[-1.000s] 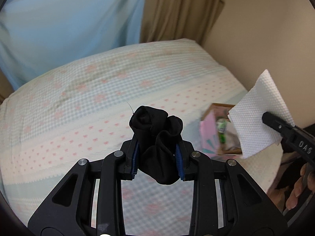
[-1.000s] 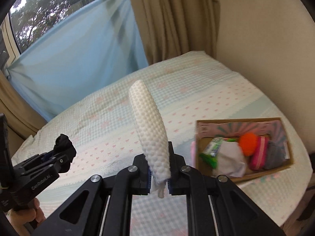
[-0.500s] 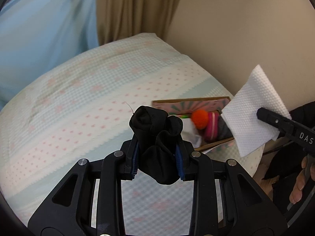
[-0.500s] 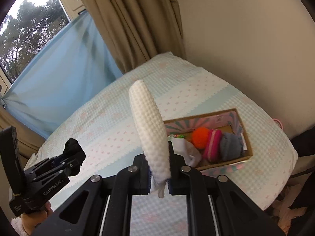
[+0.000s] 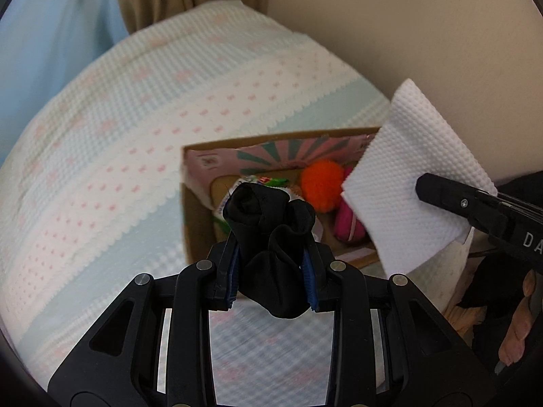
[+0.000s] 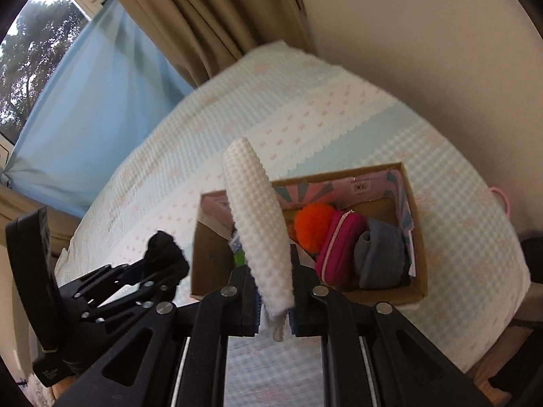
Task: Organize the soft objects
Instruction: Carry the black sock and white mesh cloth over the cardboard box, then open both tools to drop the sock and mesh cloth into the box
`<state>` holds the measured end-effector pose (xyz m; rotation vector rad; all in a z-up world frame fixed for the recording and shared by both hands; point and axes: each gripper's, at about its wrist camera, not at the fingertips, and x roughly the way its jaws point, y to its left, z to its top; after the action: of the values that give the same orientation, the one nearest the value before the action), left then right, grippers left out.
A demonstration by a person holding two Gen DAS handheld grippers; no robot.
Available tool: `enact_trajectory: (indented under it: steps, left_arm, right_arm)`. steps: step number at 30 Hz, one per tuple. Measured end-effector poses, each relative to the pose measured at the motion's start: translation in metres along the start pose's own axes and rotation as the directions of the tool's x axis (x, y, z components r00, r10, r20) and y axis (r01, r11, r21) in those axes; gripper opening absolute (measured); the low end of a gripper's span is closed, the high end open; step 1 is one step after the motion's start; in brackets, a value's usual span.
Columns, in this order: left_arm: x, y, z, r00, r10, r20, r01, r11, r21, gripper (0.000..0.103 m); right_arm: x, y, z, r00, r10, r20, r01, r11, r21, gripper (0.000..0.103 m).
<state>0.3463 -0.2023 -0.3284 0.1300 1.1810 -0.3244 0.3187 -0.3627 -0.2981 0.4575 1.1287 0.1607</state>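
Observation:
My left gripper (image 5: pixel 271 271) is shut on a bunched black sock (image 5: pixel 271 234), held above the near left corner of a cardboard box (image 5: pixel 193 217). My right gripper (image 6: pixel 273 300) is shut on a folded white paper towel (image 6: pixel 259 227), held over the box's (image 6: pixel 380 295) near edge. The towel (image 5: pixel 407 183) and right gripper also show at the right of the left wrist view. The sock (image 6: pixel 164 251) shows at the left of the right wrist view. The box holds an orange pompom (image 6: pixel 314 225), a pink pouch (image 6: pixel 339 249), a grey cloth (image 6: pixel 381 256) and a green-and-white packet (image 5: pixel 271 181).
The box sits on a bed (image 5: pixel 135 135) with a pale blue and pink patterned cover, near its right edge. A beige wall (image 6: pixel 424 51) runs along the right. Brown curtains (image 6: pixel 220 17) and a blue curtain (image 6: pixel 95 95) hang behind the bed.
Both grippers have moved right and closer to the box with their loads. The box now lies directly below and ahead of both.

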Motion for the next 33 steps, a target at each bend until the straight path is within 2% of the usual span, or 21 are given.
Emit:
enact_trajectory:
  steps: [7,13,15,16,17,18,19,20,21,26,33]
  left_arm:
    - [0.056,-0.012,0.011,0.993,0.035,-0.116,-0.035,0.999,0.000,0.027]
    - [0.083,-0.016,0.012,0.980,0.072,-0.187,-0.070,0.997,0.021,0.028]
    - [0.087,-0.019,0.012,0.974,0.090,-0.208,-0.083,0.996,0.039,0.041]
    - [0.089,-0.021,0.013,0.971,0.098,-0.216,-0.090,0.995,0.045,0.063]
    - [0.090,-0.021,0.014,0.970,0.108,-0.218,-0.099,0.994,0.051,0.090]
    - [0.090,-0.022,0.013,0.970,0.110,-0.219,-0.101,0.993,0.053,0.102]
    - [0.088,-0.021,0.013,0.970,0.109,-0.216,-0.099,0.994,0.052,0.103]
    - [0.088,-0.021,0.013,0.969,0.107,-0.222,-0.098,0.994,0.051,0.103]
    - [0.088,-0.021,0.012,0.968,0.106,-0.228,-0.097,0.994,0.051,0.103]
    - [0.085,-0.020,0.013,0.964,0.122,-0.236,-0.111,0.992,0.061,0.103]
    - [0.068,-0.017,0.011,0.972,0.103,-0.210,-0.097,0.995,0.037,0.103]
  right_arm:
    - [0.047,-0.034,0.016,0.994,0.030,-0.101,-0.026,0.999,0.043,0.011]
    - [0.071,-0.049,0.016,0.981,0.040,-0.189,-0.025,0.996,0.081,0.011]
    - [0.078,-0.052,0.015,0.974,0.030,-0.223,-0.013,0.997,0.076,0.011]
    - [0.080,-0.053,0.016,0.972,0.020,-0.234,-0.003,0.997,0.072,0.013]
    - [0.082,-0.053,0.016,0.970,0.004,-0.243,0.012,0.998,0.064,0.016]
    - [0.083,-0.054,0.017,0.968,-0.030,-0.251,0.042,0.998,0.042,0.030]
    - [0.084,-0.053,0.017,0.967,-0.057,-0.250,0.065,0.998,0.023,0.061]
    - [0.084,-0.054,0.019,0.967,-0.078,-0.242,0.082,0.997,0.007,0.079]
    - [0.083,-0.052,0.020,0.969,-0.100,-0.226,0.100,0.995,-0.012,0.103]
    - [0.078,-0.055,0.025,0.969,-0.125,-0.215,0.124,0.992,-0.017,0.103]
    - [0.064,-0.054,0.023,0.972,-0.141,-0.190,0.141,0.990,-0.012,0.103]
